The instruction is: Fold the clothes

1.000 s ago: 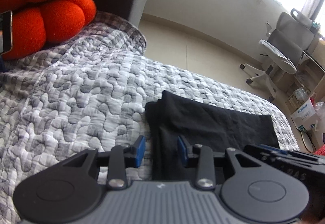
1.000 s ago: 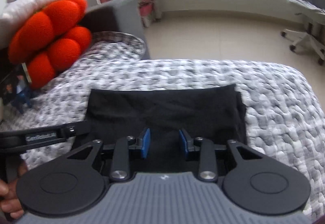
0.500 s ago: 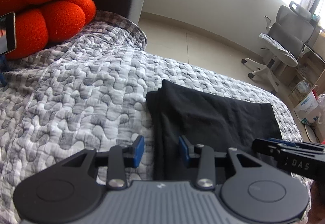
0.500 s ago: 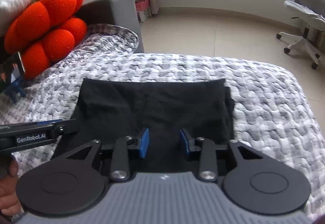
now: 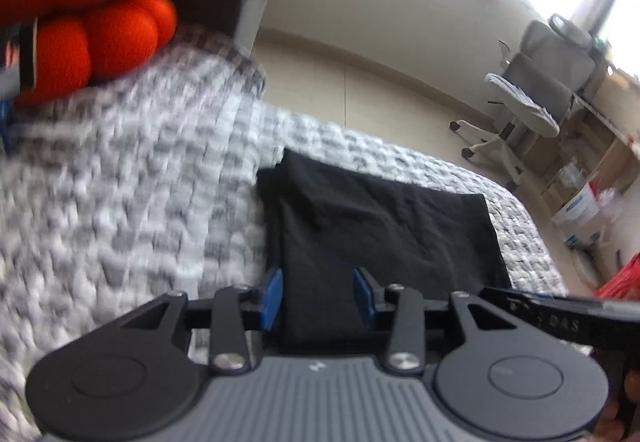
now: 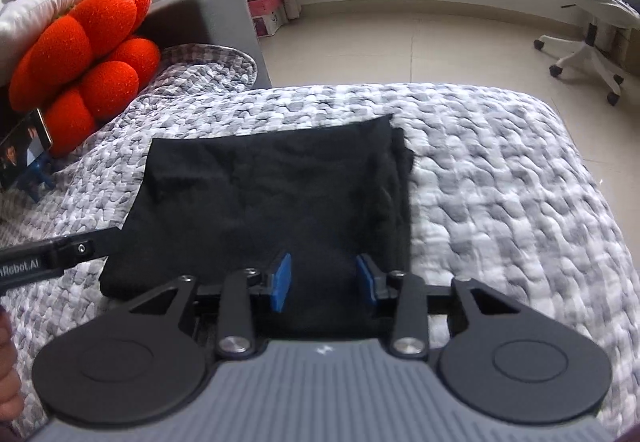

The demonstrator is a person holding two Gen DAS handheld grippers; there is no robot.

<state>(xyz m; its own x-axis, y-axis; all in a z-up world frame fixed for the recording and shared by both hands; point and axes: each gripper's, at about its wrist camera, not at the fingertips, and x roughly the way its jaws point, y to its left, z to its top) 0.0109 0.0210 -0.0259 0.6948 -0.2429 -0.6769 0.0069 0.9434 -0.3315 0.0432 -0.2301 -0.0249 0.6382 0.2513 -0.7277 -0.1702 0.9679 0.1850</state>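
Folded garment (image 6: 276, 197) lies on quilt (image 6: 500, 181); cushion (image 6: 88, 53) far left.

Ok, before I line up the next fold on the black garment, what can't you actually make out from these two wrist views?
- Near edge of the folded black cloth garment: hidden behind each gripper body, both views.
- Grey-white quilted bedcover: motion-blurred, left view.
- How many layers the garment has: fabric too dark, though stacked edges show at its right side.
- Left gripper and right gripper: jaws apart, but contact with the cloth is unclear.
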